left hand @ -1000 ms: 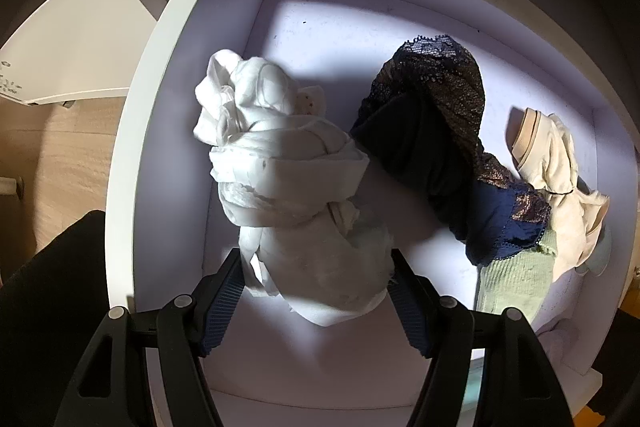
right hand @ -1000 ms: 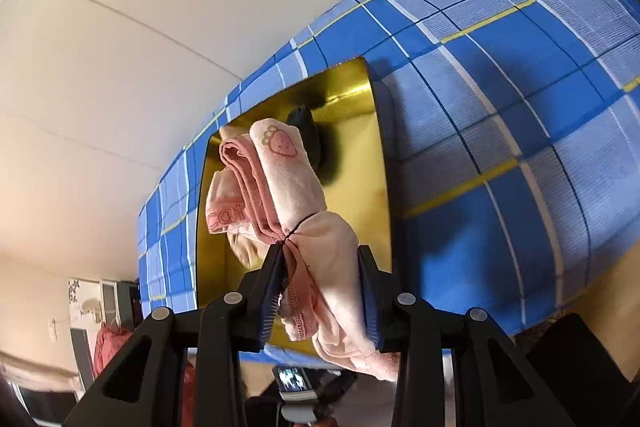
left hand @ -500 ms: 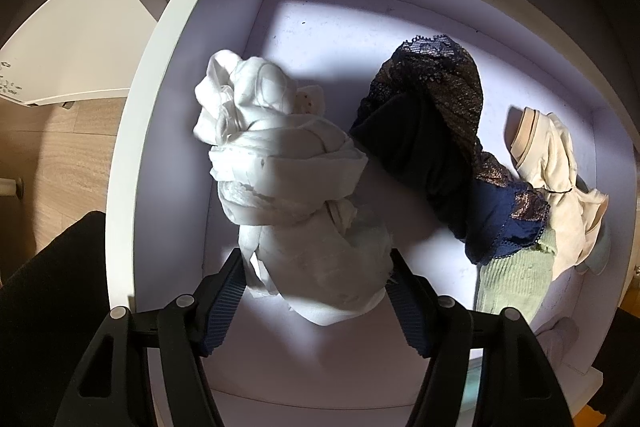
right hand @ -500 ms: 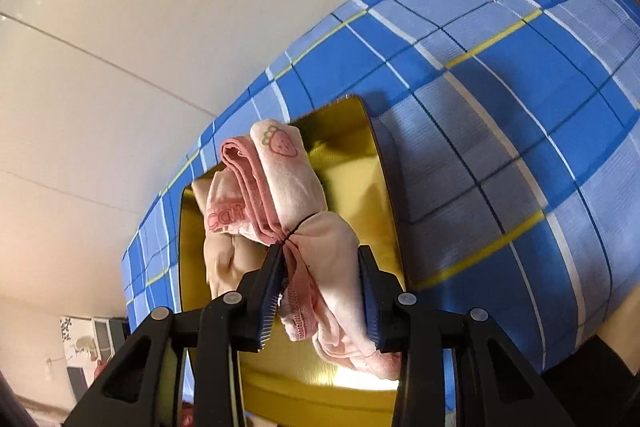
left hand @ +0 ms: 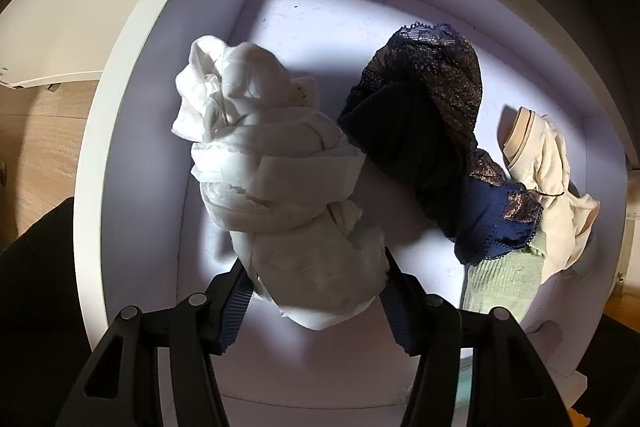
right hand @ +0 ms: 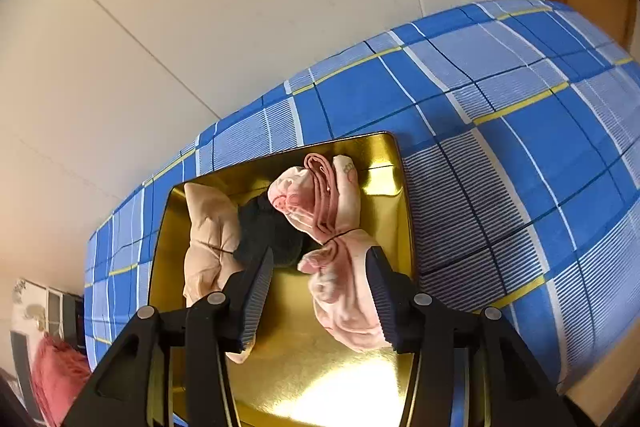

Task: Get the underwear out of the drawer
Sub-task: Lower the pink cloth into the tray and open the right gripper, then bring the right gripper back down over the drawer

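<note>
The left gripper (left hand: 316,291) is closing its jaws around the white crumpled underwear bundle (left hand: 280,183) in the white drawer (left hand: 132,131); the right gripper (right hand: 318,297) is opening its jaws, releasing the pink knotted underwear (right hand: 332,239) onto the gold tray (right hand: 320,387).

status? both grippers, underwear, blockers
Left gripper jaws closing on white underwear in drawer. Right gripper jaws opening, pink underwear over gold tray. No blockers.

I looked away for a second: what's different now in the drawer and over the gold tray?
The right gripper is opening, letting the pink underwear drop onto the gold tray. The left gripper is closing on the white bundle, which hasn't left the drawer. The dark lace pair hasn't moved.
</note>
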Demonstrator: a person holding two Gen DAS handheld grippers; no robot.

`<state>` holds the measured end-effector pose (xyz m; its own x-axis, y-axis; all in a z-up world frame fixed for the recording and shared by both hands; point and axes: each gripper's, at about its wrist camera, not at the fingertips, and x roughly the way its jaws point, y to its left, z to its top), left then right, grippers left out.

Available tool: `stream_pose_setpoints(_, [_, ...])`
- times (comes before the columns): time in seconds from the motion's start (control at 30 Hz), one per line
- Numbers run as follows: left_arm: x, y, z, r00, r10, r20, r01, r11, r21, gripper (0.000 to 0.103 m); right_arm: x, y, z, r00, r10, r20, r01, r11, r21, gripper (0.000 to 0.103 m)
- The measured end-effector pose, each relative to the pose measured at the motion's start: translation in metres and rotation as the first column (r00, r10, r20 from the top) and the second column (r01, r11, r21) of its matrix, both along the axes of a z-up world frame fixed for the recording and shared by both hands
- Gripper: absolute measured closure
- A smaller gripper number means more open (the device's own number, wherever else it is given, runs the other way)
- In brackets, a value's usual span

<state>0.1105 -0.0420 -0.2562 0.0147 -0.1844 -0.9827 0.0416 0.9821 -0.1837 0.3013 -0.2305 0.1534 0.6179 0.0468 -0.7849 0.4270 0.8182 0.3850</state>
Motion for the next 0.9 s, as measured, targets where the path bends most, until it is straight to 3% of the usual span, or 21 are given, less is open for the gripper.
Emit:
stream_pose_setpoints(0.27, [0.001, -0.002, 0.000, 1.000, 0.001, 0.001, -0.001, 1.000, -0.006, 0.044, -0.023, 0.006, 0.001, 0.998, 0.067, 0.014, -0.066, 0.997, -0.033, 0.053])
stream_pose_setpoints(0.63, [-0.002, 0.000, -0.007, 1.000, 0.002, -0.005, -0.002, 1.000, -0.009, 0.044, -0.092, 0.011, 0.000, 0.985, 0.172, 0.022, -0.168, 0.977, -0.132, 0.050])
stream_pose_setpoints(0.9, [0.001, 0.002, -0.011, 1.000, 0.011, -0.011, -0.011, 1.000, -0.023, 0.044, -0.156, 0.017, -0.031, 0.967, 0.254, -0.012, -0.252, 0.956, -0.151, 0.050])
